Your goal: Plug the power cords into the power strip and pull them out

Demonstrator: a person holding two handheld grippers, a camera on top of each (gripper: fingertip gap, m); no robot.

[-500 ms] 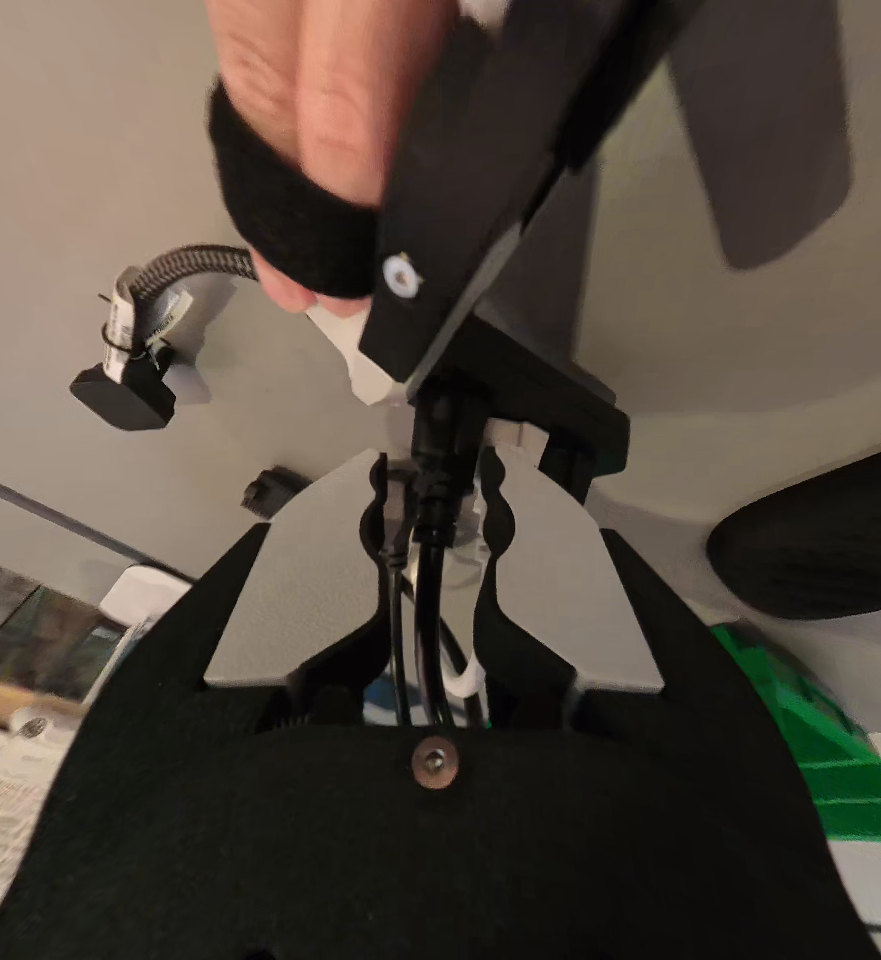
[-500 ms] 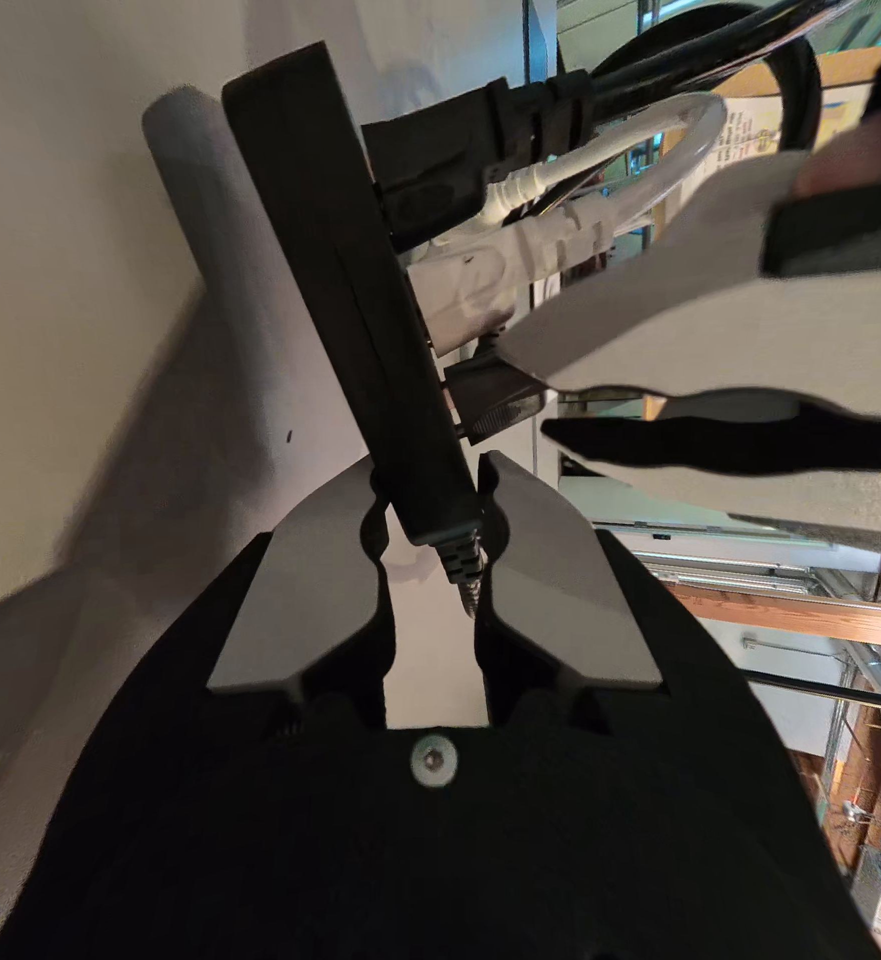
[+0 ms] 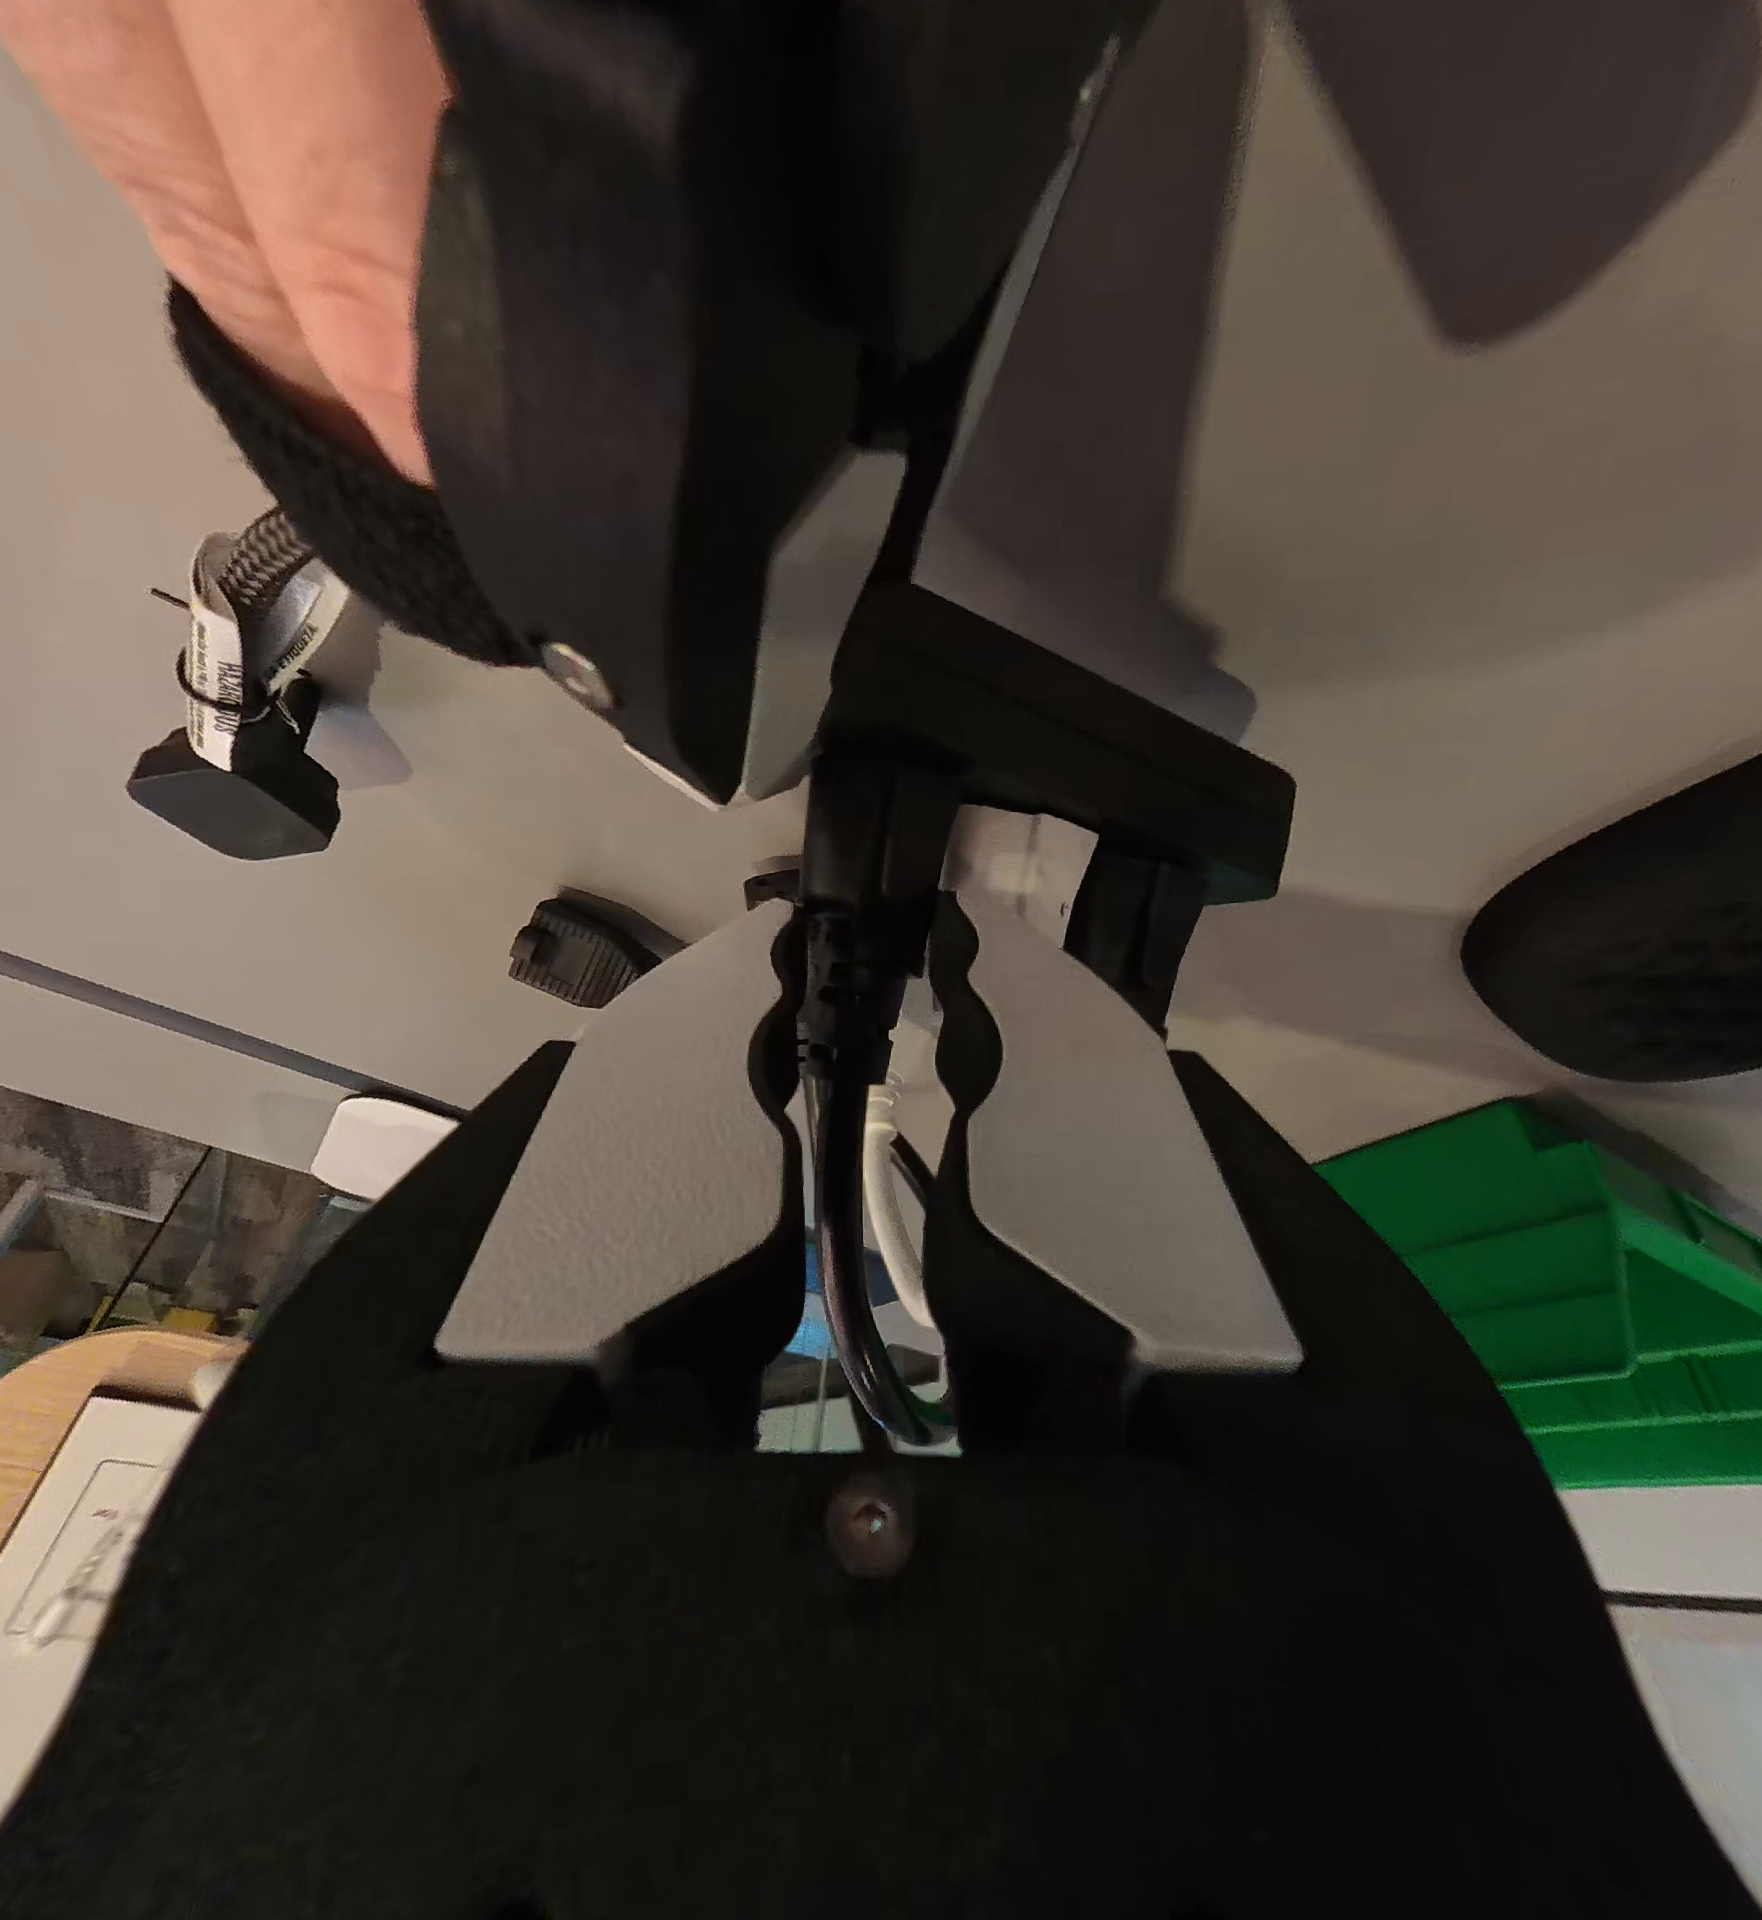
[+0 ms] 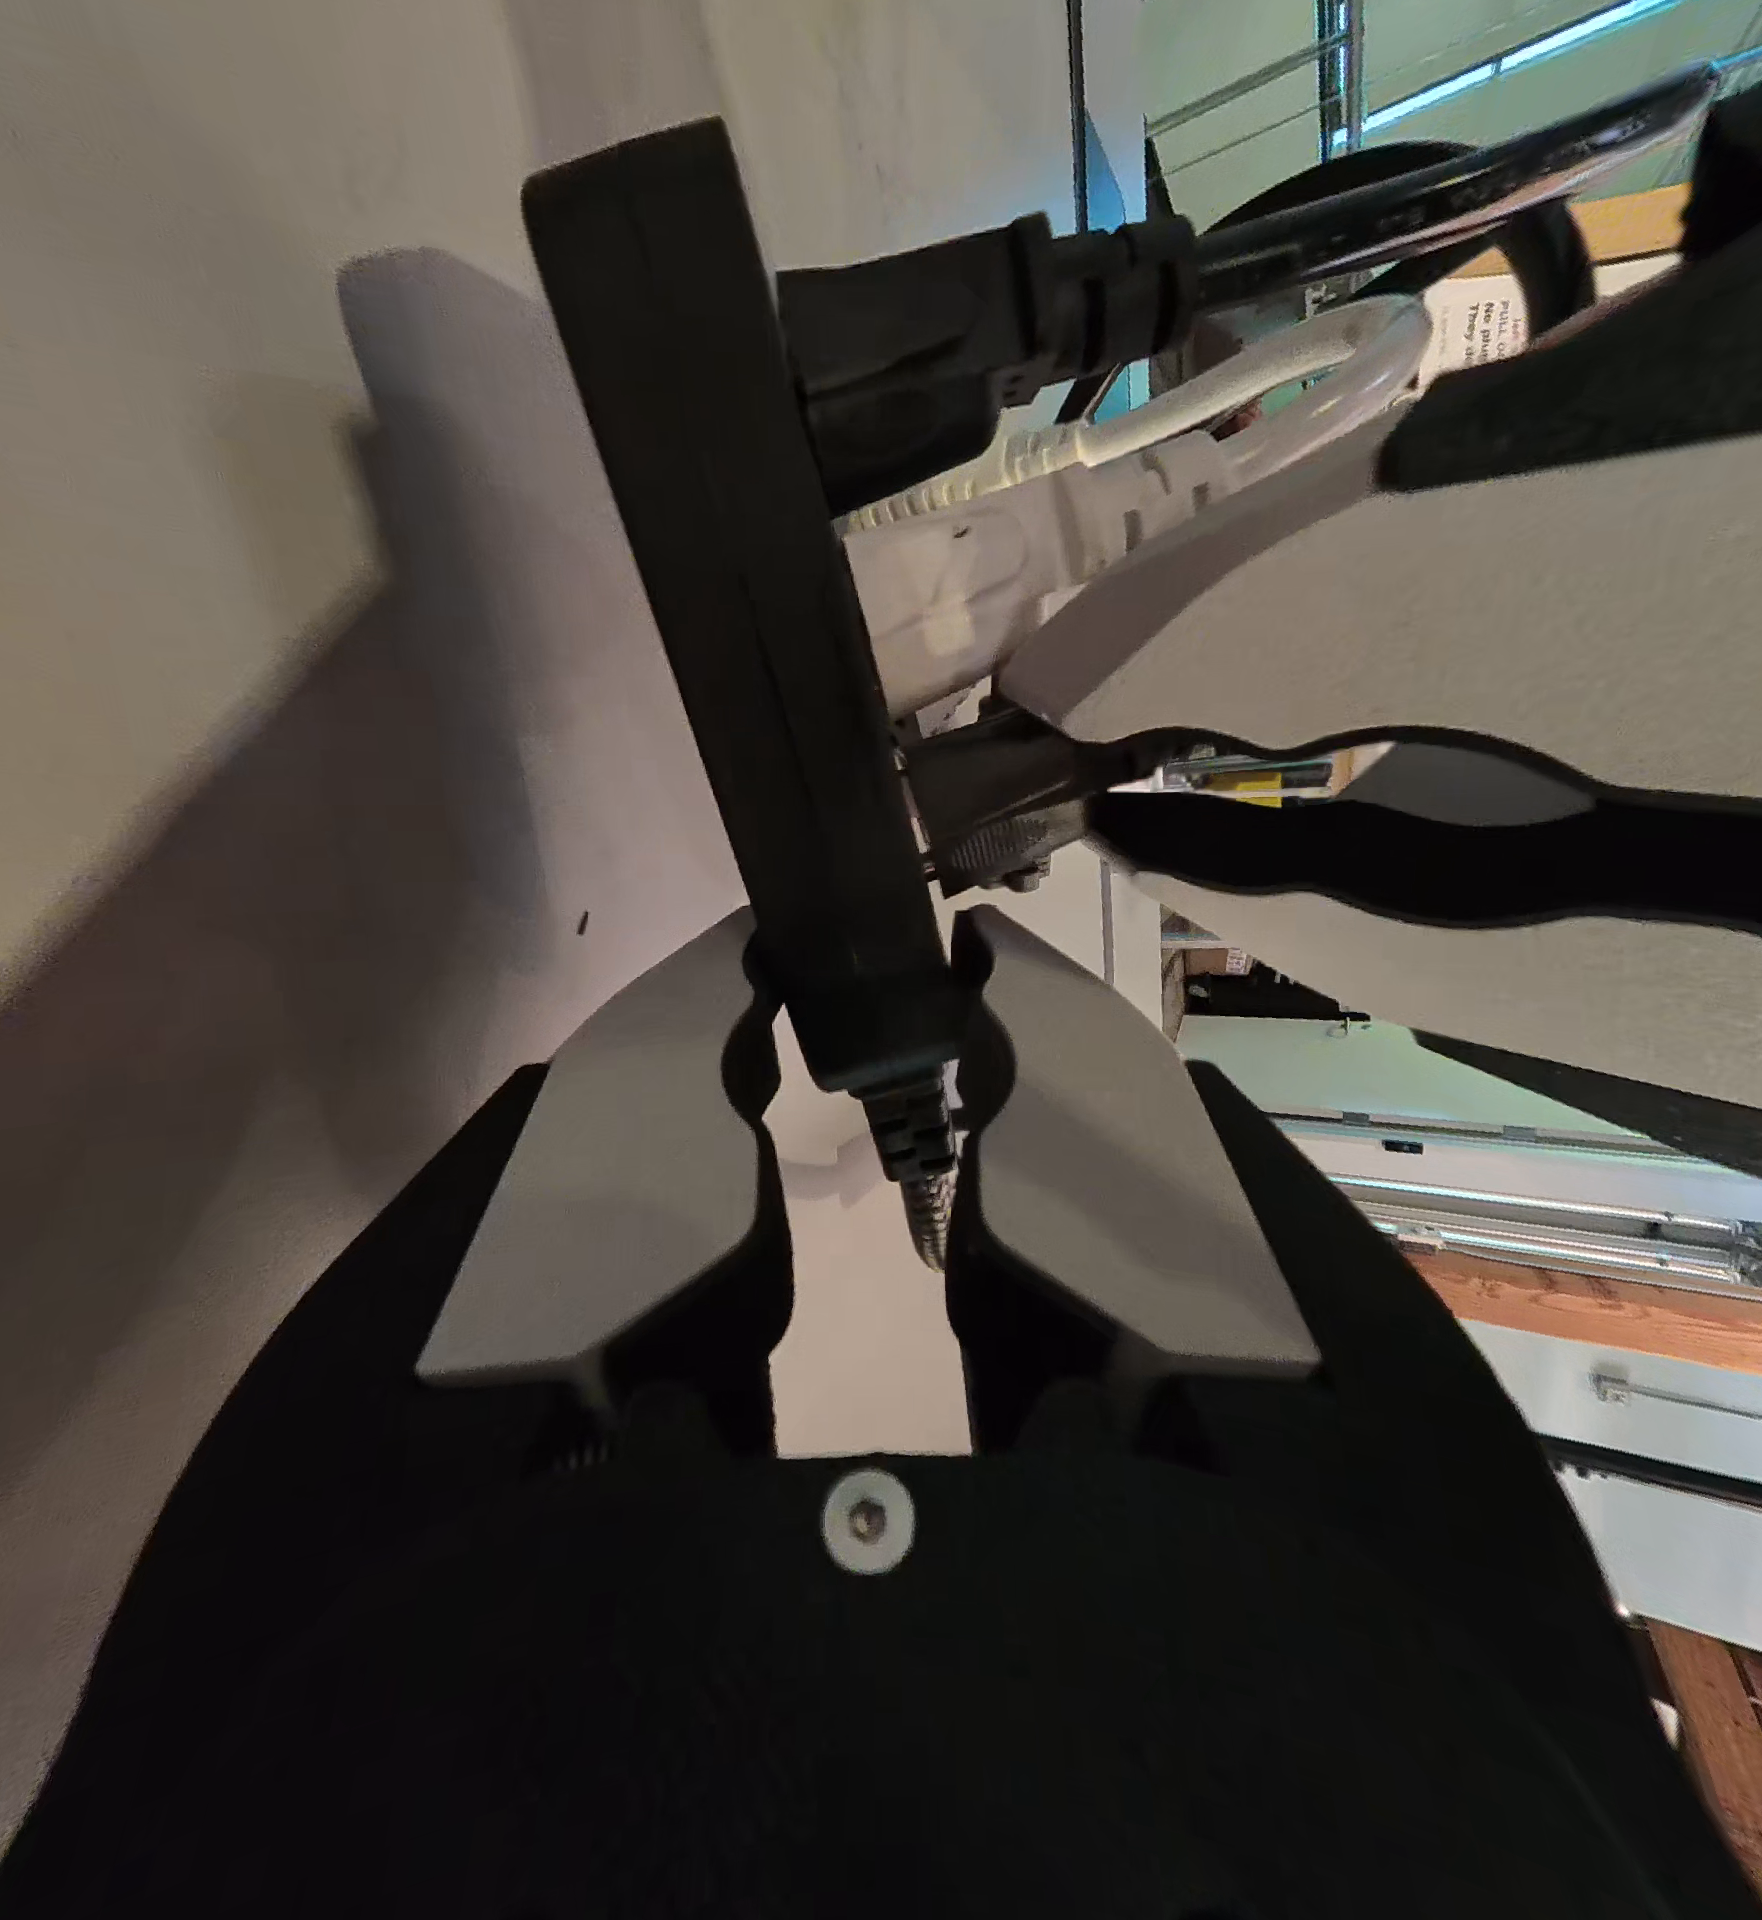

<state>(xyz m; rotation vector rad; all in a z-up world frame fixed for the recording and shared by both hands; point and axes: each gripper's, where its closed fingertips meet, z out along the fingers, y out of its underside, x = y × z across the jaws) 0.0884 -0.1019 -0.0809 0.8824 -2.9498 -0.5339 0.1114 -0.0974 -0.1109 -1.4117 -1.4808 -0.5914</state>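
A black power strip is held up off the white table. My right gripper is shut on its cord end, where a braided cord leaves it. A black plug and a white plug sit in the strip. My left gripper reaches in from the right and is shut on a smaller black plug at the strip's face. In the left wrist view my left gripper grips that black plug under the strip. The right gripper and a hand are above.
A black flat plug with a tag on a braided cord lies on the table at left. A small black ribbed part lies nearer. A green bin stands at right, with a dark rounded object behind it. There is about 4 centimetres between the tips of the two grippers.
The strip now stands more upright in the right wrist view. The right gripper and hand loom closer in the left wrist view. Both grips are unchanged.
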